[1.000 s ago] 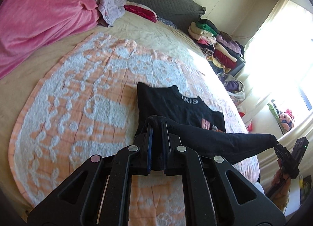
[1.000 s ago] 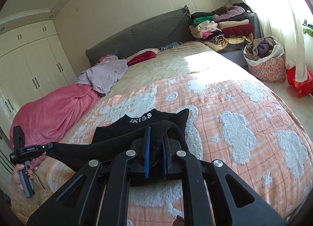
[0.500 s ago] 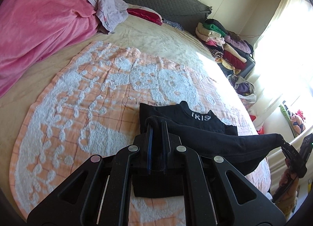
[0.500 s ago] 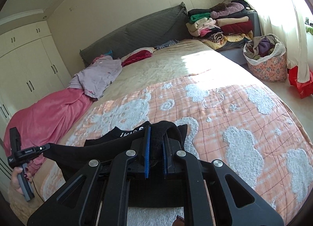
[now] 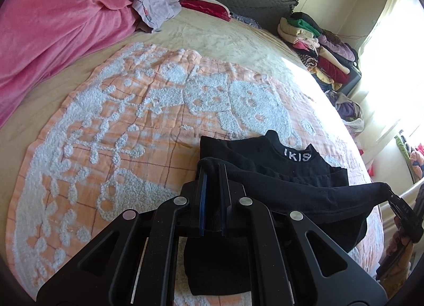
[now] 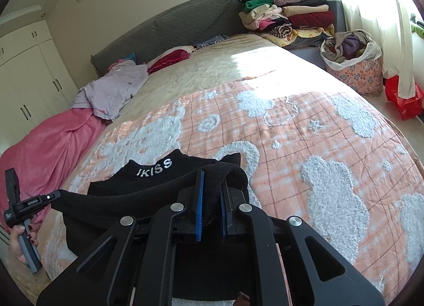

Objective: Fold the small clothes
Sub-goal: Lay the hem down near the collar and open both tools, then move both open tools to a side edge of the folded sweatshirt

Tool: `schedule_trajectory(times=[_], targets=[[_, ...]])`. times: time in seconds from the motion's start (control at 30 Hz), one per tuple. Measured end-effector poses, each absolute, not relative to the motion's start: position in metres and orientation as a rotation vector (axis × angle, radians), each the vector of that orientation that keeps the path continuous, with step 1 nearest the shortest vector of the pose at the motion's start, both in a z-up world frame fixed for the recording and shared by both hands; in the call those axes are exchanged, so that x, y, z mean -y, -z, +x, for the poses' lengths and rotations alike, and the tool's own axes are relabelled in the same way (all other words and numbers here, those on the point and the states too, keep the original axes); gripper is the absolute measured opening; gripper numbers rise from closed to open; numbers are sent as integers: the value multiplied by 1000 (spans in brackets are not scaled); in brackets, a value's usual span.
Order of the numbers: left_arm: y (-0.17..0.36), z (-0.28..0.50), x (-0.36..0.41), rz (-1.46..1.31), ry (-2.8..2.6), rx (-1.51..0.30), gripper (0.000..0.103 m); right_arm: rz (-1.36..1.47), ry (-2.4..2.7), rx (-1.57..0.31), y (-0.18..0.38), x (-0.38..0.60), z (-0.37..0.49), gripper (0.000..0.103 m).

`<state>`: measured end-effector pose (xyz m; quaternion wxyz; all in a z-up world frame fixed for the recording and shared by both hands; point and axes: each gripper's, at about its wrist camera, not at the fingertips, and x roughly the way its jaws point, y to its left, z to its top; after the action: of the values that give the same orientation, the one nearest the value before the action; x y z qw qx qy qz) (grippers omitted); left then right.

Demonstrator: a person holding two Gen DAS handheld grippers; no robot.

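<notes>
Nearest to me: two grippers, both clamped on the same black garment [image 5: 299, 194]. My left gripper [image 5: 212, 173] pinches one corner of its lifted edge; my right gripper [image 6: 212, 181] pinches the other, fabric bunched between the blue pads [image 6: 199, 200]. The held edge stretches taut between them, above the rest of the garment, which lies on the orange-and-white blanket [image 6: 304, 147] at the near end of the bed [image 6: 212, 67]. One white-lettered band on the garment; it reads "IKISS" in the right view, partly cut off in the left.

Further up the bed: one pink blanket [image 5: 53, 27], one lilac garment [image 6: 114, 88], one red item [image 6: 169, 59] by the grey headboard [image 6: 169, 25].

Beyond the bed: one stack of folded clothes [image 6: 288, 17], one patterned basket [image 6: 355, 72] of laundry, no legible labels.
</notes>
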<state>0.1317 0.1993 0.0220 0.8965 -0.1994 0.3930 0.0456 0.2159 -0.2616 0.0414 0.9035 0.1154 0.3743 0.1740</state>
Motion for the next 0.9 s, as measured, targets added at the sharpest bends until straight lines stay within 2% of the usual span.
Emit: schedule_trajectory(times=[0.07,0.1,0.13,0.2,0.27,0.33,0.47,0.63,0.67,0.7,0.8,0.9], targets=[[-18,133,-198,-405,-101,-818,5,230,-351,-790,-37,259,219,10],[-17,134,-198,-396,-106,-822,11,225,-345,-800,-35,259,220,14],[-17,133,-197,-385,-116,-824,24,217,-331,-800,-33,258,220,19],[-19,130,-198,-377,-119,-814,35,210,-323,-791,-33,259,217,34],[-24,124,-198,-366,-128,-798,38,217,-315,-784,-34,260,213,48],[-30,118,-195,-342,-135,-780,45,207,-315,-771,-36,259,208,48],[-41,106,-181,-278,-124,-753,52,163,-334,-742,-43,248,195,48],[-37,95,-157,-219,-84,-768,53,92,-414,-738,-47,222,178,47],[-35,94,-151,-204,-76,-777,53,82,-433,-742,-47,218,176,45],[-32,94,-146,-190,-67,-784,53,60,-455,-749,-46,210,173,39],[-17,96,-129,-142,-44,-824,38,3,-502,-776,-41,192,165,26],[-5,98,-117,-119,-21,-853,31,-37,-541,-804,-32,177,160,24]])
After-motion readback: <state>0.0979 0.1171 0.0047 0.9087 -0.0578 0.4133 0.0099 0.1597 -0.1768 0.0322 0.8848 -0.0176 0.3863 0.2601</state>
